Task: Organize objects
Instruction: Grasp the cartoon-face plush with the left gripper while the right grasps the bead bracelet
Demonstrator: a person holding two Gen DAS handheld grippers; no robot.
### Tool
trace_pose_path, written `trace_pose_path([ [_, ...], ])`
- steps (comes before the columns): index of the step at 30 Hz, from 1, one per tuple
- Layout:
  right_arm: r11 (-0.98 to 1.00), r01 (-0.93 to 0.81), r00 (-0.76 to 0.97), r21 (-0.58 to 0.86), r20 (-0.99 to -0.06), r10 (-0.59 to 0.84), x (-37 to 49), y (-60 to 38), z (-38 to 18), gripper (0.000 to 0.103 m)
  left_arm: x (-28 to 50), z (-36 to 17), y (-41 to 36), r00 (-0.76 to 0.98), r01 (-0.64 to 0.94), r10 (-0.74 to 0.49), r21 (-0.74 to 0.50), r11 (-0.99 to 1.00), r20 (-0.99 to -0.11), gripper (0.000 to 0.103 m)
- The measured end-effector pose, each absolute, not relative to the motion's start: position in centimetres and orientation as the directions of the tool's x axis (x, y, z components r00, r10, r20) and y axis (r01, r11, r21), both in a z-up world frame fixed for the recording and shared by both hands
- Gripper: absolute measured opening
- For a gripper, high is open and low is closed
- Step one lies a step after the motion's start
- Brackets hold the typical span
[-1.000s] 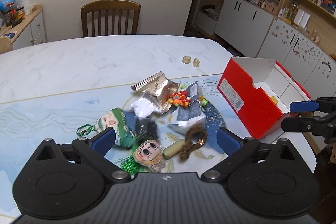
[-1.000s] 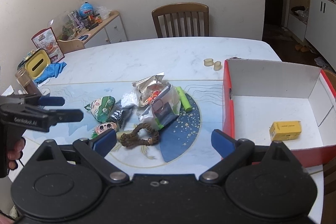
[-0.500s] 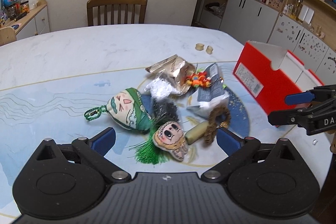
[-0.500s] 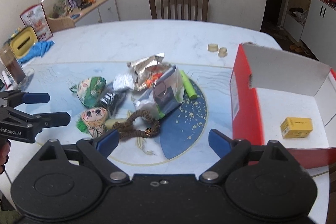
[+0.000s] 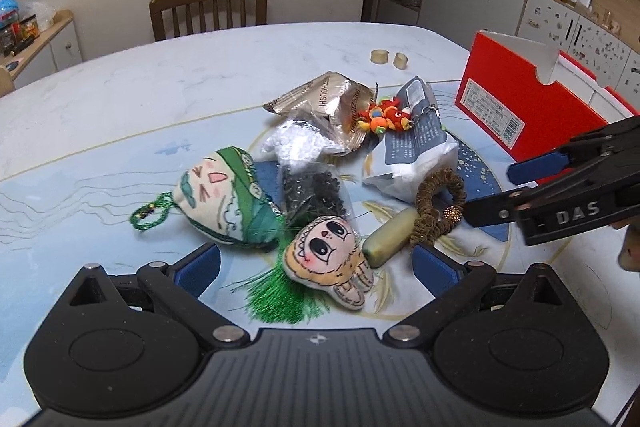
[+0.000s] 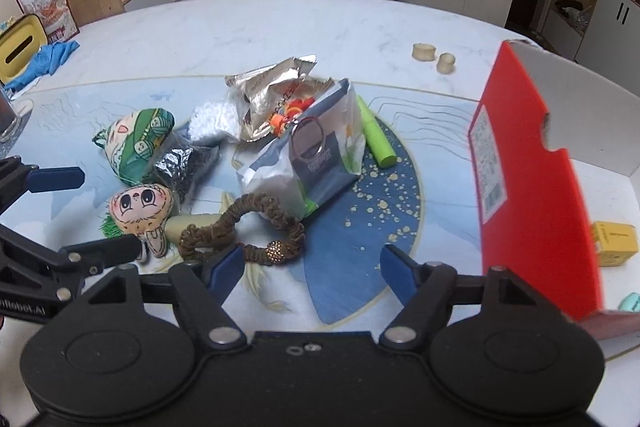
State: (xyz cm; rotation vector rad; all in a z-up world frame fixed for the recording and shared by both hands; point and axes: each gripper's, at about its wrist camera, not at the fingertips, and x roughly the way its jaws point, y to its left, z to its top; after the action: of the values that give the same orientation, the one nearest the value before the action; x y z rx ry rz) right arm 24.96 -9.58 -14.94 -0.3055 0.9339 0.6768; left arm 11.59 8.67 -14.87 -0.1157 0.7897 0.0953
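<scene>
The right tool, jaws closing and empty, is hung over the brown hair tie; the left tool is spread wide.

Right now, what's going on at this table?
A person holds a gripper in each hand over a pile of small things on the table. The left gripper is open around a small doll. The right gripper is closing near a brown hair tie, gripping nothing yet. The red box already holds a yellow block.
</scene>
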Motion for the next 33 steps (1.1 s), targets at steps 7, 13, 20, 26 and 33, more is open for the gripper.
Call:
trace_pose_path([
  [7,0.767,-0.638,0.396,0.067,-0.826,0.402,26.2,-8.6,-15.8,0.061,12.3,-15.4,8.9,0.698,-0.137,0.034,-0.086,0.987,-0.716,0.1],
  [13,0.757,-0.648,0.38,0.081,-0.827,0.414,26.1,-8.0,-16.1,0.053,13.0,-15.7,8.2,0.687,-0.108,0.024,-0.069,0.992,-0.726,0.073],
  [20,0.751,-0.657,0.381,0.074,-0.826,0.415,25.8,-7.4,-16.1,0.041,13.0,-15.4,7.5,0.696,-0.08,0.025,-0.043,0.996,-0.717,0.058],
  [26,0.759,-0.648,0.394,0.07,-0.822,0.412,25.5,-7.6,-15.9,0.027,12.9,-15.2,7.6,0.696,-0.09,0.026,-0.052,0.995,-0.718,0.041],
  [33,0.759,-0.648,0.419,0.053,-0.808,0.414,24.5,-8.1,-15.0,0.009,12.8,-15.0,7.9,0.684,-0.096,0.001,-0.089,0.991,-0.729,0.037],
])
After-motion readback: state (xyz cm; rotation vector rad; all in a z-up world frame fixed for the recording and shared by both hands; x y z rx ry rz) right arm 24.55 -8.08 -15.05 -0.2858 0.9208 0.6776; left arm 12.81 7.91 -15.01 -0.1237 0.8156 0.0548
